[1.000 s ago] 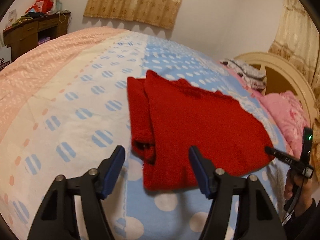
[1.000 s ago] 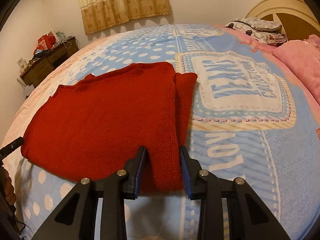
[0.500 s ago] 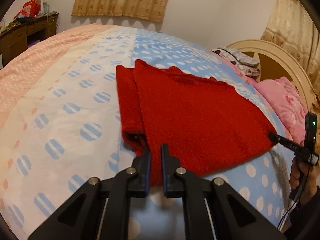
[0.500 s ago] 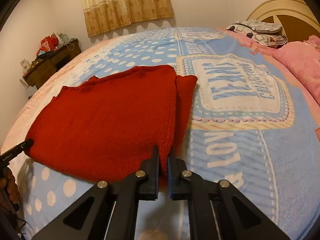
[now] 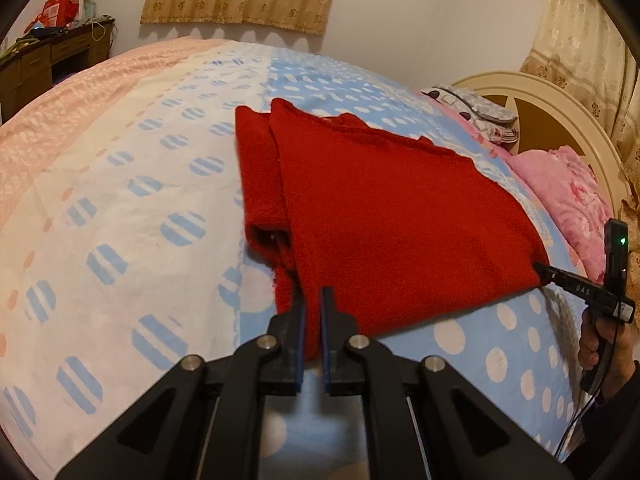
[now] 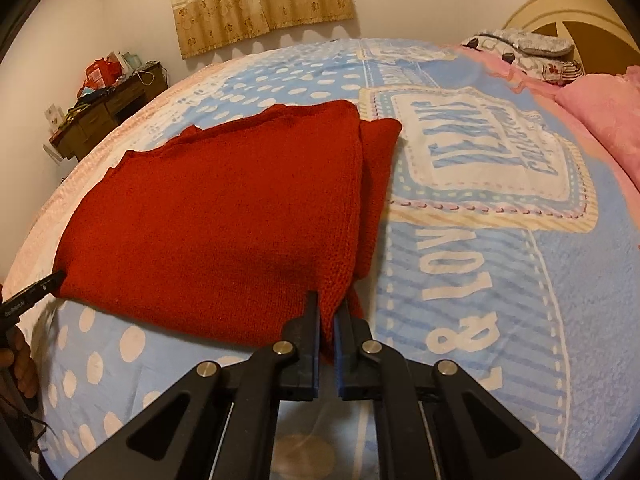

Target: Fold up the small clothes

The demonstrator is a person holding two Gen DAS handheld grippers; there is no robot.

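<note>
Spread flat across the middle of the bed (image 5: 120, 208), the red sweater (image 5: 392, 216) is a thick knit with both sleeves folded in under or alongside the body, so each side shows as a narrow strip beside the main panel. From the left wrist view, the left sleeve strip lies along the sweater's left edge, its cuff opening dark and facing the camera. The left gripper (image 5: 312, 304) is closed down to a narrow slit on the near left corner of the hem, the red knit pinched between its blue pads. Further right in that view the right gripper (image 5: 560, 276) shows only as a thin black tip touching the sweater's opposite near corner, with the hand (image 5: 600, 344) holding it partly cut off by the frame edge.

From the right wrist view, the red sweater (image 6: 224, 216) fills the left half, and the right gripper (image 6: 328, 312) is likewise nearly shut on the hem's near right corner, a ridge of knit standing between its pads. The folded right sleeve peeks out just beyond the body's edge. Whether the collar faces up is hard to make out; the far edge is small and wavy. A pink pillow (image 6: 608, 120) is cut off at the right.
</note>
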